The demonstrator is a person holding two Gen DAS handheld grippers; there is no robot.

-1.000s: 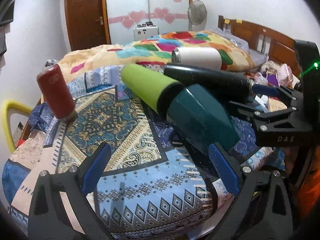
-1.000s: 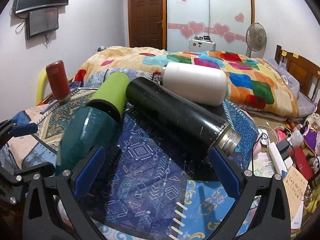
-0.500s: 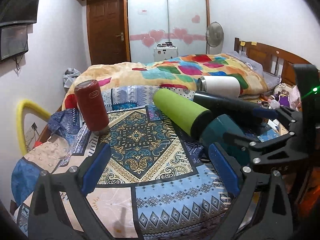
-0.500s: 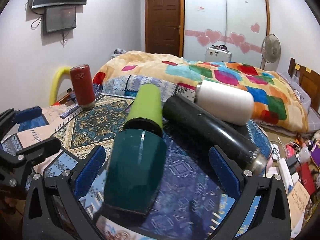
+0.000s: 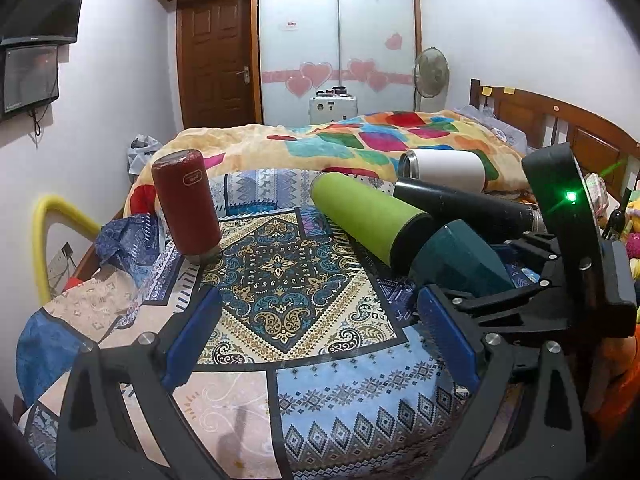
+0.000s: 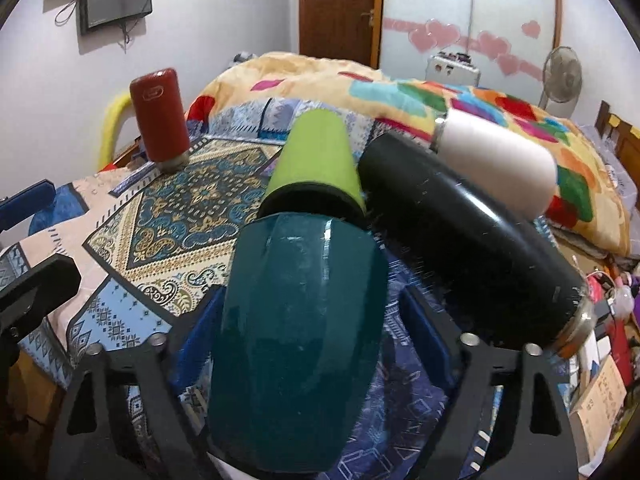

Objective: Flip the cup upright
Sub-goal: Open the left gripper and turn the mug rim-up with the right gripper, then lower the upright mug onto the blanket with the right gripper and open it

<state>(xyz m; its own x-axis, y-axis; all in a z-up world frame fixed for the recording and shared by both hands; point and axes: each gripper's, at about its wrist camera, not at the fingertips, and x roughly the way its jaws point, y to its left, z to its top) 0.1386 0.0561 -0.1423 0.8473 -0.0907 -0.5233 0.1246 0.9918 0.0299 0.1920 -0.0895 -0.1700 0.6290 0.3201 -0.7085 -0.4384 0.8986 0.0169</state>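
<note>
A dark teal cup (image 6: pixel 296 340) lies on its side on the patterned cloth, between the jaws of my right gripper (image 6: pixel 316 328), which are open around it with blue pads beside its wall. It also shows in the left wrist view (image 5: pixel 460 260). Behind it lie a lime green bottle (image 6: pixel 316 160), a black flask (image 6: pixel 460 240) and a white bottle (image 6: pixel 500 160). A red bottle (image 5: pixel 186 204) stands on end at the left. My left gripper (image 5: pixel 320 340) is open and empty over the cloth.
The patterned cloth (image 5: pixel 280 280) covers a rounded table. A bed with a colourful quilt (image 5: pixel 360 140) lies behind. Clutter sits on the floor at the right (image 6: pixel 600 380). A yellow chair back (image 5: pixel 44 232) stands left.
My right gripper has moved onto the teal cup, its pads now either side of it. My left gripper has drawn back and left, away from the cups.
</note>
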